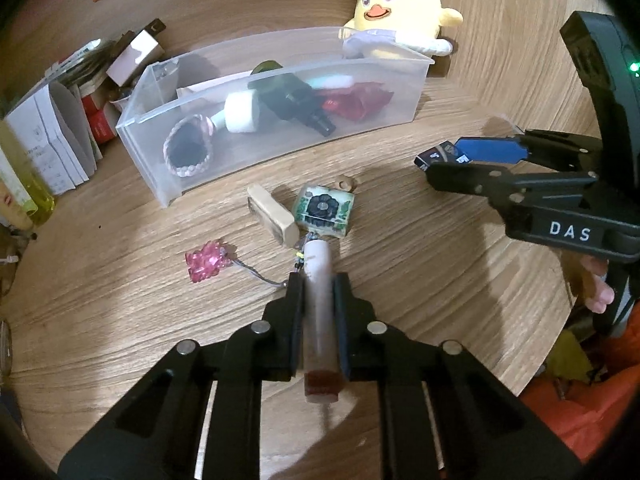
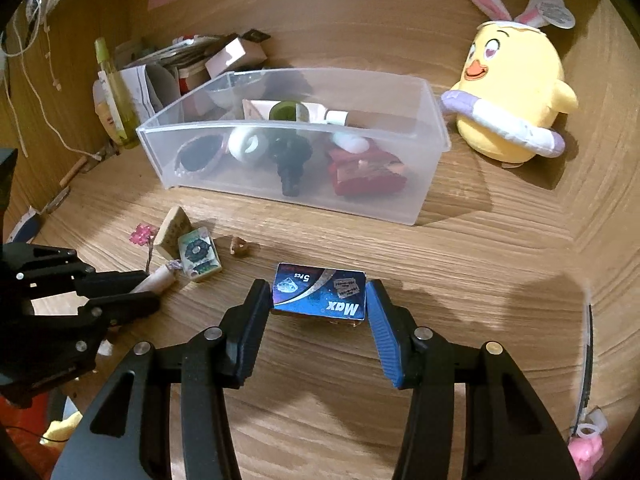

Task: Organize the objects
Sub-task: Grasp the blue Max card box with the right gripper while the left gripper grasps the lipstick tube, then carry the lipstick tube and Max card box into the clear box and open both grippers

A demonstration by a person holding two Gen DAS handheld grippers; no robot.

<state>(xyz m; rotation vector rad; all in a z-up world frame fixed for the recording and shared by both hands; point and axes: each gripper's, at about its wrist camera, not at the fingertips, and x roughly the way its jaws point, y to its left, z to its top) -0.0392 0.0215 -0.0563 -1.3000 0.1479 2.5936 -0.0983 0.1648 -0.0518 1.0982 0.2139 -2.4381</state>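
My left gripper [image 1: 318, 280] is shut on a pale stick-shaped stamp [image 1: 318, 292] with a reddish end, low over the wooden table. A thin cord runs from it to a pink bead charm [image 1: 206, 261]. A cream block [image 1: 272, 214] and a small flower-printed tile [image 1: 324, 210] lie just beyond it. My right gripper [image 2: 318, 294] is shut on a blue "Max" blade box [image 2: 320, 294], held slightly above the table. The right gripper [image 1: 428, 166] also shows at the right of the left wrist view. The clear plastic bin [image 2: 434, 120] stands behind, holding several items.
A yellow plush chick [image 2: 516, 100] with bunny ears sits right of the bin. Papers, small boxes and a yellow-green bottle [image 2: 116, 96] crowd the left back corner. A small brown bit [image 2: 239, 246] lies on the table [image 2: 500, 248] before the bin.
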